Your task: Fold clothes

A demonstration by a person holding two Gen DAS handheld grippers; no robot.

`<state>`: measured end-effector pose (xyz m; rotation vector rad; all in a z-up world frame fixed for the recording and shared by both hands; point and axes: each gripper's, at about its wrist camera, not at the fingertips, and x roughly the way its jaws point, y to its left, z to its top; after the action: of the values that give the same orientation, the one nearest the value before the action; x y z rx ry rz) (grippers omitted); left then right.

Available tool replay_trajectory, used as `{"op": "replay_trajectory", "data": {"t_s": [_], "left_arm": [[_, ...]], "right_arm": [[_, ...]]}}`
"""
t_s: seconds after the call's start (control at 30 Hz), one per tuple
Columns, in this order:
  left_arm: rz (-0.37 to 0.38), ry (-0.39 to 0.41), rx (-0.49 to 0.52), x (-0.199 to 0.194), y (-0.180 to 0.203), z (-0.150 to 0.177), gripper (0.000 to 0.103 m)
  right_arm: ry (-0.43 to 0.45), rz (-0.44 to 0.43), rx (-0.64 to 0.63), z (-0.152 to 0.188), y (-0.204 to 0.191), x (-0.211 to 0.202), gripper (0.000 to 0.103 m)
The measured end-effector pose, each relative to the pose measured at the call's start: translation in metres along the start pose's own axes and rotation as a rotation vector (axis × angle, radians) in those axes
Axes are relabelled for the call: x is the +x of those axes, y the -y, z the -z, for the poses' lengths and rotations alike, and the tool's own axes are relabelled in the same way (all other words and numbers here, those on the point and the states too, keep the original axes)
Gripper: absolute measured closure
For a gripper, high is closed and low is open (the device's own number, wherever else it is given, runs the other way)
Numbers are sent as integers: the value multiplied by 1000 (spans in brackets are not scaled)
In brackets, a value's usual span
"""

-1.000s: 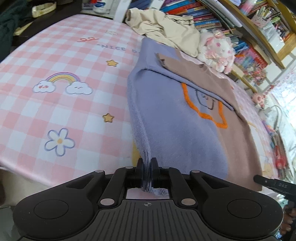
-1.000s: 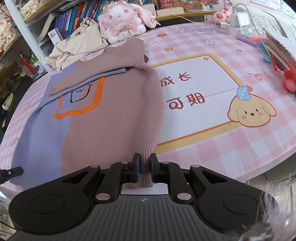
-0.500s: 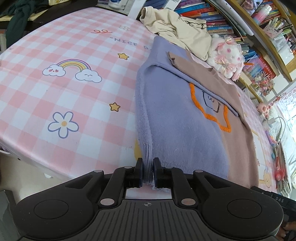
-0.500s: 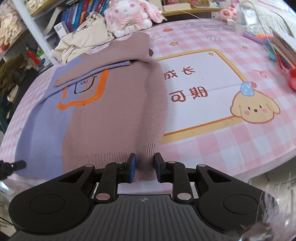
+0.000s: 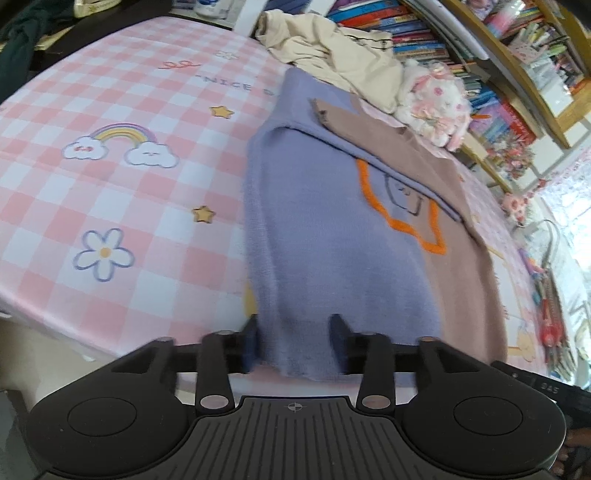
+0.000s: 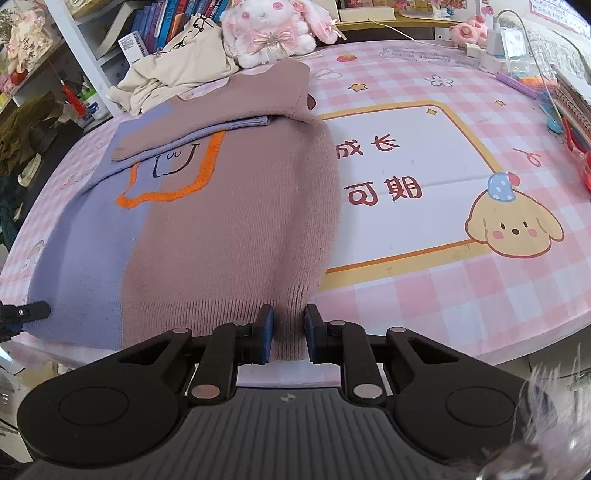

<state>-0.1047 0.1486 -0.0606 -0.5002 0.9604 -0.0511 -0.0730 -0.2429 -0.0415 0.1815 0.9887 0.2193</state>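
Where sweater (image 6: 229, 221) lies — plush bunny (image 6: 271, 31), cream garment (image 6: 184, 70) beyond.

1. Pink checked table cover (image 6: 461, 295): printed with a yellow puppy (image 6: 513, 229), red characters inside a yellow frame, a rainbow (image 5: 118, 146), a flower (image 5: 104, 253) and stars.
2. Plush bunny (image 6: 275, 31): white and pink, seated at the far edge.
3. Bookshelf (image 5: 491, 62): packed with books (titles unreadable).
4. Stationery (image 6: 561, 110): pens and notebooks along the right edge.
5. Charger with cable (image 6: 504, 40): far right corner.
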Motion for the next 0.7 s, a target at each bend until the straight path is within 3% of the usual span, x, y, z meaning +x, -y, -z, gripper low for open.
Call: {"op": "replay_trajectory", "data": {"t_s": [0.1,0.23,0.43,0.53,0.57,0.7], "left_arm": [[-14,-6,45,2,9,1,44],[-67,-1,76,1,15,2,44],[-103,14,55,-5,9,7,52],[-97,13,29,-5,6,9,78],[-92,8,18,-4,4,9,92],[-44,25,-51,-6,-1,3,99]], "right_arm": [[1,0,4,-1,-1,0,85],[-1,-14,22,-1,2,0,85],[-7,-36,51,-1,8,-2,85],[-11,-38,37,-1,7,-1,86],[-14,-40,28,-2,6,0,91],[-7,-63,45,-9,7,0,93]]}}
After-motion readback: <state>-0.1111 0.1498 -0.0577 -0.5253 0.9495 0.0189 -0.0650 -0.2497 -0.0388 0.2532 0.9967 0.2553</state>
